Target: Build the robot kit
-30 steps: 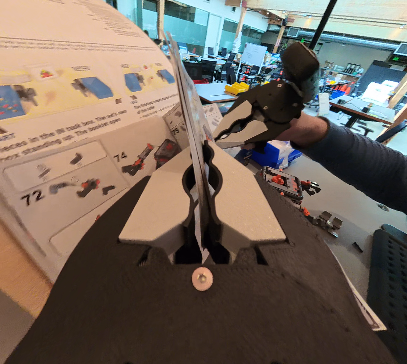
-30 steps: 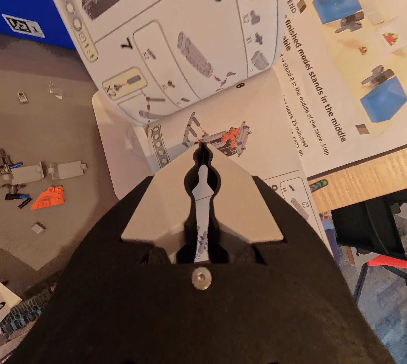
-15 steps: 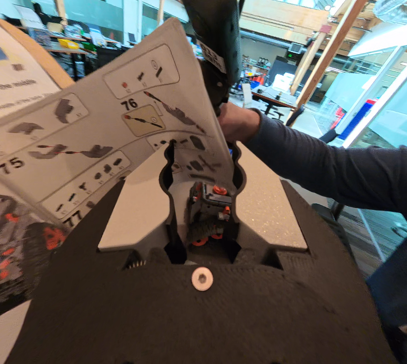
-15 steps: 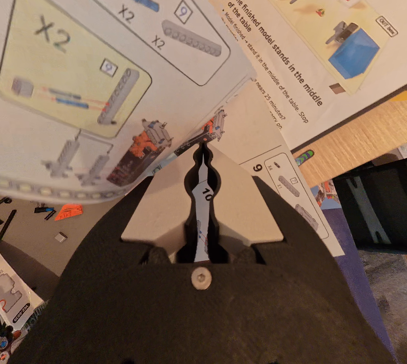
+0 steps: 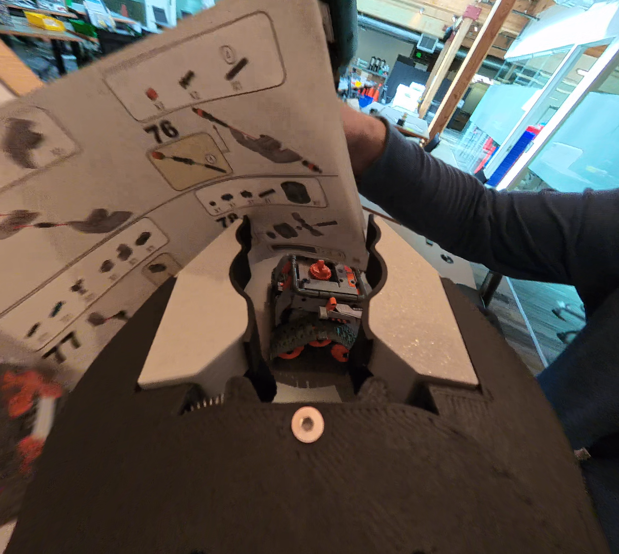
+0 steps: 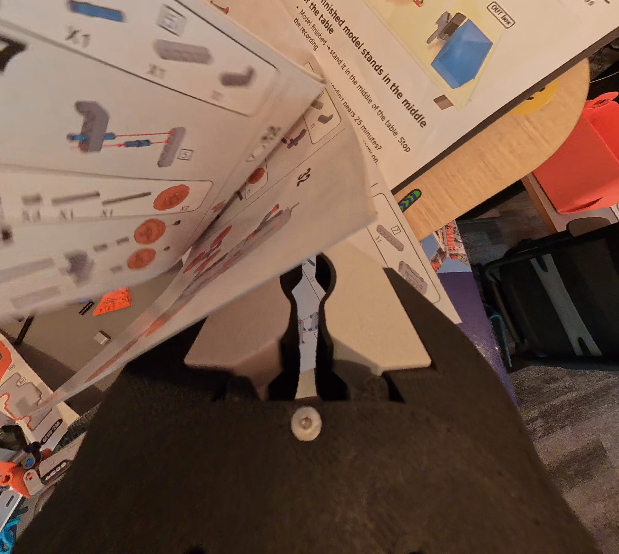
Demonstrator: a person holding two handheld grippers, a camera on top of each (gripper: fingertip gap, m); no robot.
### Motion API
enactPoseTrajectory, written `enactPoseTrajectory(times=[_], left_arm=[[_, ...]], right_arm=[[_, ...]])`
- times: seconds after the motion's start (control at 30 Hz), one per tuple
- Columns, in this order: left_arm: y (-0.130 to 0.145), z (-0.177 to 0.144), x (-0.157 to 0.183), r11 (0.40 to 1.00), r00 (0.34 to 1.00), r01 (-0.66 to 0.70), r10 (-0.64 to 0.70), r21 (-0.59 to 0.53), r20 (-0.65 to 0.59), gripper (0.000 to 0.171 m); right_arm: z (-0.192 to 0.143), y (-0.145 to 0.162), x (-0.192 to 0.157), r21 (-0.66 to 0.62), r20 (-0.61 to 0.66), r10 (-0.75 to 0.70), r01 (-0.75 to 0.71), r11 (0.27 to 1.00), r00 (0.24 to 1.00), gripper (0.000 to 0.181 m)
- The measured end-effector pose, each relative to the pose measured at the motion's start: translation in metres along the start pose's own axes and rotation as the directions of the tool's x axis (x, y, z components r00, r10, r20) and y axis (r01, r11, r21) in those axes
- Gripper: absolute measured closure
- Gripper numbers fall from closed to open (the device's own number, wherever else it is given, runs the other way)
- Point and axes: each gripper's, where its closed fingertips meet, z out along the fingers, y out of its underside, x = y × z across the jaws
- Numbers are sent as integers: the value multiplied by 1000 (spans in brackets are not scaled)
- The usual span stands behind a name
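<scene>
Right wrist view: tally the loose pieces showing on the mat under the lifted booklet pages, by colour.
On the mat, below the booklet:
Orange: 1, a wedge
Grey: 1, a small block
Black: 2, a pin and a thin stick
Total: 4
The pages may hide more.

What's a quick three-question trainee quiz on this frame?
1. True or false: the left tongs are open.
2. The right tongs are shut on: A) the white printed instruction booklet; B) a blue bin; C) nothing.
3. Fill in: the grey tracked toy model seen between the left tongs' fingers has ___ wheels.
Key: 1 true; 2 A; 3 orange.
</scene>
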Motion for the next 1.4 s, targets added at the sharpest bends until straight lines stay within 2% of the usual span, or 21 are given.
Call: enactPoseTrajectory(times=[0.1, 0.2, 0.33, 0.43, 0.53, 0.63, 0.73, 0.8, 0.9, 0.97, 1.1, 1.27, 1.33, 1.4], left_arm=[[25, 27, -3, 990, 998, -23, 30, -140, 48, 98], [23, 33, -2, 994, 1000, 21, -19, -105, 22, 103], [12, 11, -17, 997, 991, -8, 19, -80, 130, 115], [11, -12, -41, 989, 946, -47, 90, -142, 312, 128], [17, -29, -59, 976, 899, -49, 136, -212, 416, 142], [33, -34, -70, 955, 883, -35, 168, -296, 437, 159], [41, -39, -83, 941, 850, -29, 201, -337, 488, 167], [40, -39, -83, 945, 851, -28, 194, -327, 488, 168], [37, -43, -84, 943, 842, -43, 212, -330, 497, 168], [37, -43, -80, 942, 852, -39, 206, -334, 481, 168], [28, -52, -75, 940, 841, -75, 239, -333, 484, 167], [14, -78, -67, 946, 840, -83, 235, -312, 488, 162], [3, -100, -68, 957, 821, -87, 226, -276, 525, 156], [-8, -130, -75, 969, 778, -82, 209, -234, 592, 149]], right_arm=[[-4, 2, 3, -13, 10, 9, -8, 1000, 1000, 181], [-4, 9, 7, -31, 2, 17, -17, 999, 1000, 181], [-10, 15, 10, -37, -3, 27, -27, 999, 1000, 181], [-20, 14, 13, -29, 9, 44, -44, 999, 999, 181], [-33, 9, 19, -14, -1, 54, -54, 998, 999, 181], [-46, 5, 24, 6, -13, 75, -75, 997, 997, 177], [-61, 6, 36, -2, -104, 54, -55, 998, 993, 177], [-70, 1, 33, 31, -109, 56, -53, 998, 992, 174], [-78, -1, 32, 46, -135, 38, -32, 998, 990, 160], [-71, 9, 28, 4, -111, 60, -60, 998, 992, 147], [-80, 18, 45, -1, -231, 91, -94, 996, 969, 151], [-115, 5, 74, 45, -477, 51, -34, 998, 877, 156], [-112, -9, 55, 44, -438, -14, 37, 998, 899, 163], [-88, -18, 23, 40, -298, -28, 41, 998, 954, 165]])
